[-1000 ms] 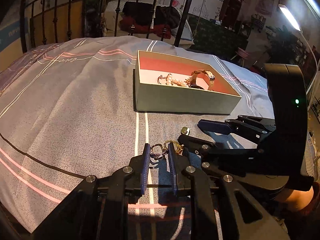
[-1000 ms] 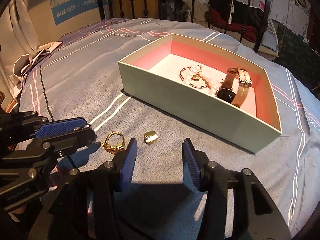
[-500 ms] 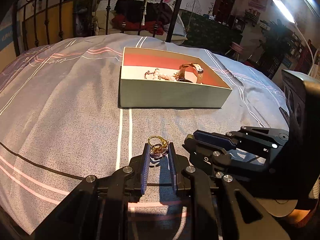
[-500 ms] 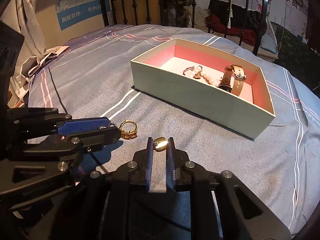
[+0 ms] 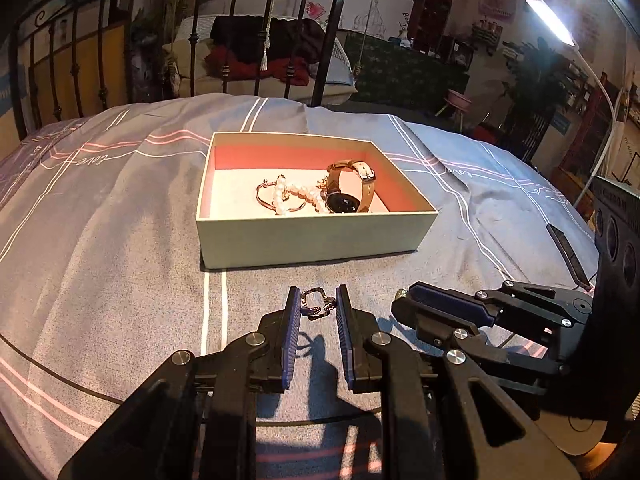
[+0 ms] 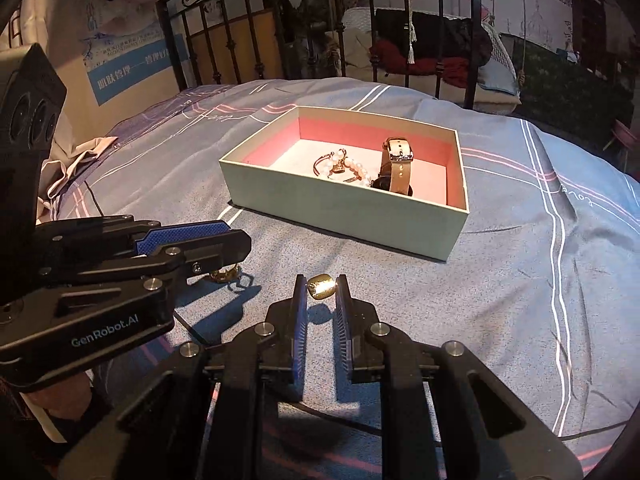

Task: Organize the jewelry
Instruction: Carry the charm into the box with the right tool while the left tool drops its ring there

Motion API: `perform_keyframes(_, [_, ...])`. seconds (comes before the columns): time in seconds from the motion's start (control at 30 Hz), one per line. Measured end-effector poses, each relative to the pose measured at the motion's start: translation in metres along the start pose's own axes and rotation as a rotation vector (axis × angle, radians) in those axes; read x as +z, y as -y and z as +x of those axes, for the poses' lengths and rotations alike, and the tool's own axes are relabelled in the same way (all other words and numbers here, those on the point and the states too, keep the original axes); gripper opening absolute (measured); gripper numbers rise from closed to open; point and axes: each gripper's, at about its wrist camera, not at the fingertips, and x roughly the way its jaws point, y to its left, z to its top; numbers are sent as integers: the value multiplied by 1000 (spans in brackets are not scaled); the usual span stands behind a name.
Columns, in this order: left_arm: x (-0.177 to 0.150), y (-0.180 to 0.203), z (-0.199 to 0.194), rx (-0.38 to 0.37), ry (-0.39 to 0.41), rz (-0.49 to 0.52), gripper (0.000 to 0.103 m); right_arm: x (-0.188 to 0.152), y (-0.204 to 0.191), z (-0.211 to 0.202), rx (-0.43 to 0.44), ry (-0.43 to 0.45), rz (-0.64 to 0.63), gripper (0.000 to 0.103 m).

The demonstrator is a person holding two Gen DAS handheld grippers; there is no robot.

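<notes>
Setting: grey bedspread (image 5: 100, 240) with white and pink stripes, black iron bed frame (image 6: 256, 36) behind, dim warm light.

Left gripper (image 5: 318, 308): low in the left wrist view, blue pads clenched on a small ring (image 5: 317, 305) with a squarish loop and a dark stone setting, lifted clear of the cloth (own shadow on the spread just below).

Right gripper (image 6: 321, 290): low in the right wrist view, pads clamped tight on a small gold bead-like piece (image 6: 320, 285), also held above the spread.

Grippers together: side by side, near but apart, both pointing toward the box; each visible at the edge of the other's view.

Jewelry box (image 5: 312, 236): open, shallow, pale green outside, pink inner walls, pale floor; flat on the bedspread just beyond both sets of fingertips.

Inside the box: pearl bracelet (image 5: 296, 196) lying over a thin rose-gold bangle (image 5: 266, 200), touching a wristwatch (image 5: 348, 188) with dark face and tan strap, the watch standing on its edge.

Under the left gripper: gold-coloured ring-shaped object (image 6: 224, 276) partly hidden beneath the fingers in the right wrist view (held or lying on the cloth, cannot tell).

Person: only a bit of hand (image 6: 52, 396) behind the left gripper's body.
</notes>
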Motion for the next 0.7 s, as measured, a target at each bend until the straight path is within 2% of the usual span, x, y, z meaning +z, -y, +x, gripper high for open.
perform_keyframes(0.23, [45,-1,4,17,69,6,17,36,13,-3,-38,71,8,15])
perform_keyframes(0.33, [64,-2,9,18,86,3,17,52,25,8,-52,75,30,15])
perform_keyframes(0.5, [82,-5,33,35,59,-6,17,69,43,27,-76,64,60,15])
perform_keyframes(0.7, [84,-11,66,54,-18,-9,17,76,51,52,-122,-3,61,16])
